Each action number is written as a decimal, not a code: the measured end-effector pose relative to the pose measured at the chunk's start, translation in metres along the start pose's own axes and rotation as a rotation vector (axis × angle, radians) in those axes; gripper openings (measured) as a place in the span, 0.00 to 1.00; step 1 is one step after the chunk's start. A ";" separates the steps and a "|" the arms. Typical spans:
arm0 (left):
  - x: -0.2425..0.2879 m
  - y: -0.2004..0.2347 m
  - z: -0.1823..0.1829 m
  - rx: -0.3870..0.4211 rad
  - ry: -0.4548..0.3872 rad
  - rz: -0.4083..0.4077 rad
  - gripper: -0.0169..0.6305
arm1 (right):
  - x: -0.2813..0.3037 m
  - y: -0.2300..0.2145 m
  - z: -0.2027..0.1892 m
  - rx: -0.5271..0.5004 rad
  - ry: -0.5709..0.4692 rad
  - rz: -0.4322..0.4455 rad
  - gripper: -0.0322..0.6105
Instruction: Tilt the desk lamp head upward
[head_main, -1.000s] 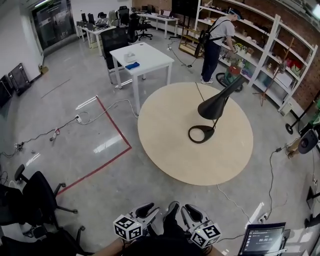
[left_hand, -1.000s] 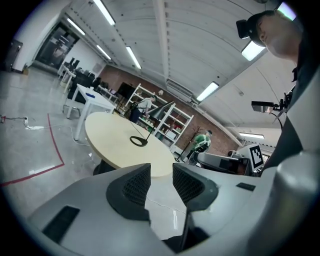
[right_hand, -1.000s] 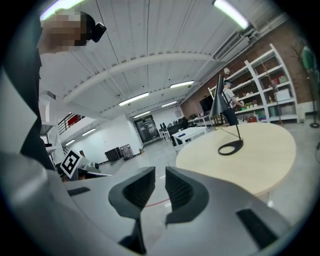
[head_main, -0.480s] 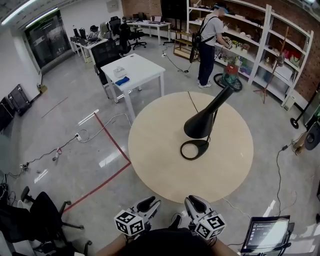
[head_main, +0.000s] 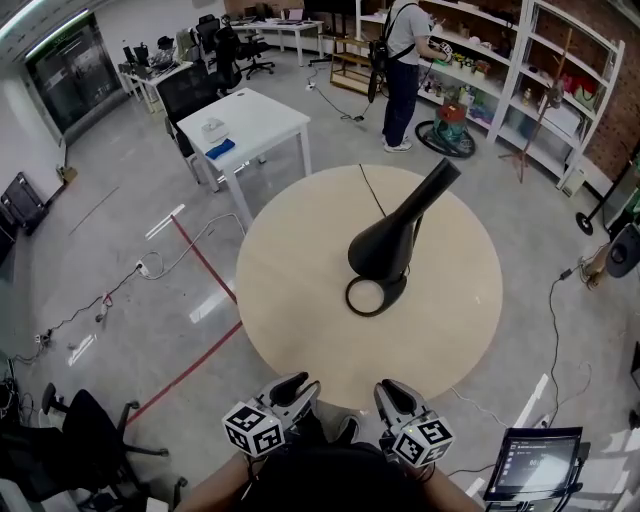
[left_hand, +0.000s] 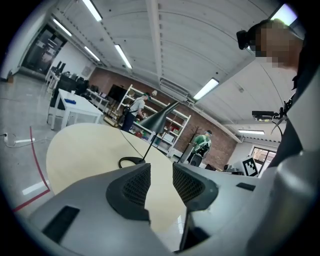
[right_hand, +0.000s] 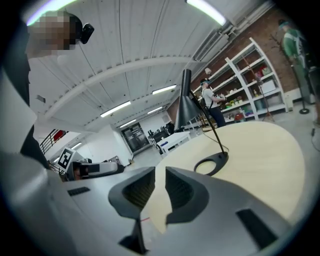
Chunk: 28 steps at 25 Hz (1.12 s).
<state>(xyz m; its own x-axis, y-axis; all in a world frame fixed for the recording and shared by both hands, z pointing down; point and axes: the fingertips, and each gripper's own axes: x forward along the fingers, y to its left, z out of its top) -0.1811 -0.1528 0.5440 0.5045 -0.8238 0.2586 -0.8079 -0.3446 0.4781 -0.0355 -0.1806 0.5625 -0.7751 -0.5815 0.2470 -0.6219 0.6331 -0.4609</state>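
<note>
L tool (head_main: 293, 385): at your body, bottom of head view, just short of the near rim of the round desk (head_main: 300, 340). Jaws a narrow gap apart, nothing between them.
R tool (head_main: 388, 391): beside the L tool, same height, also at the near rim. Jaws slightly apart, empty.
Tools vs lamp: both well apart from the desk lamp (head_main: 385, 250), no contact. It stands ahead of you, a bit right of centre, closer to your R tool's side. Bare desk top lies between the tools and the lamp.
Ring base (head_main: 374, 296): black open ring, flat on the desk about mid-desk. It's the lamp part nearest you.
Lamp head (head_main: 382, 243): black cone just above the base. Wide mouth is low and faces down toward the desk; the narrow end runs up and away to the far right. In the L tool's view a thin stem rises from the ring to the cone.
Cord (head_main: 372, 195): thin dark line, from behind the lamp over the desk top to the far rim.
Floor, your left: red tape line (head_main: 200, 262) runs up to the desk's left side.
Lower right: screen (head_main: 525, 478) beside you.
Farther: white desk (head_main: 262, 118) beyond the round one, to the left.
Farthest: person (head_main: 401, 55) standing at shelves (head_main: 520, 75) along the brick wall.
</note>
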 end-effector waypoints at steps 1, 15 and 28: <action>0.002 0.004 0.002 -0.003 0.003 -0.005 0.24 | 0.002 -0.004 0.000 0.009 0.003 -0.014 0.15; 0.087 0.055 0.083 0.004 0.013 -0.240 0.24 | 0.065 -0.066 0.051 0.006 -0.063 -0.288 0.15; 0.161 0.063 0.111 -0.161 0.069 -0.392 0.25 | 0.119 -0.181 0.054 -0.064 0.027 -0.524 0.15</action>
<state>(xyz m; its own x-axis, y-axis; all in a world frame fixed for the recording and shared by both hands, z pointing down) -0.1841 -0.3573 0.5223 0.7877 -0.6103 0.0840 -0.4956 -0.5469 0.6747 -0.0089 -0.3916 0.6292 -0.3601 -0.8155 0.4531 -0.9318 0.2909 -0.2170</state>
